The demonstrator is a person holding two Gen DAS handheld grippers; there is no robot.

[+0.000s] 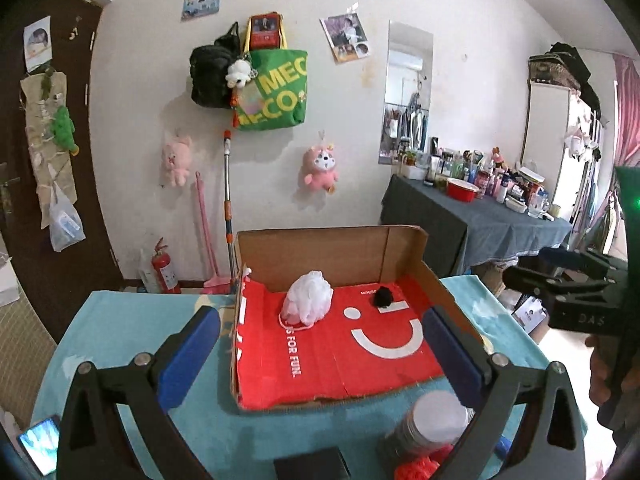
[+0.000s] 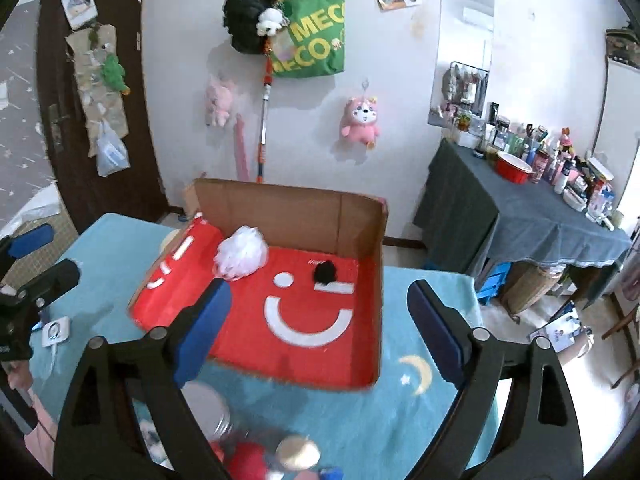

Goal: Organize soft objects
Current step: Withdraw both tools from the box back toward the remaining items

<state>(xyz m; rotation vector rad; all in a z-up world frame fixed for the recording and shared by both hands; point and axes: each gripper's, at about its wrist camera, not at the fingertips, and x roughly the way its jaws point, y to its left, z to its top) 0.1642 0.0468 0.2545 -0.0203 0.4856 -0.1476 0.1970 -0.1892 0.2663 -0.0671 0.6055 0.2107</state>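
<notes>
your left gripper [image 1: 320, 344] and right gripper [image 2: 320, 316] hung with fingers apart, empty. the white mesh bath puff [image 1: 307, 299] sat in the red-lined cardboard box [image 1: 404, 252] on the worktop; looked light, squashy, so you'd pinch its middle.

Both feeds look evenly lit to me: soft daylight from the far right by the pink curtain [image 1: 627, 100], where it blows out white. Shadows are faint, with small soft ones inside the cardboard box [image 1: 320, 256]. Heavy fisheye bending with black vignette at the corners. Near items at the bottom edge are smeared, especially the red toy [image 2: 248, 460] in the right wrist view. Colours slightly washed.
</notes>
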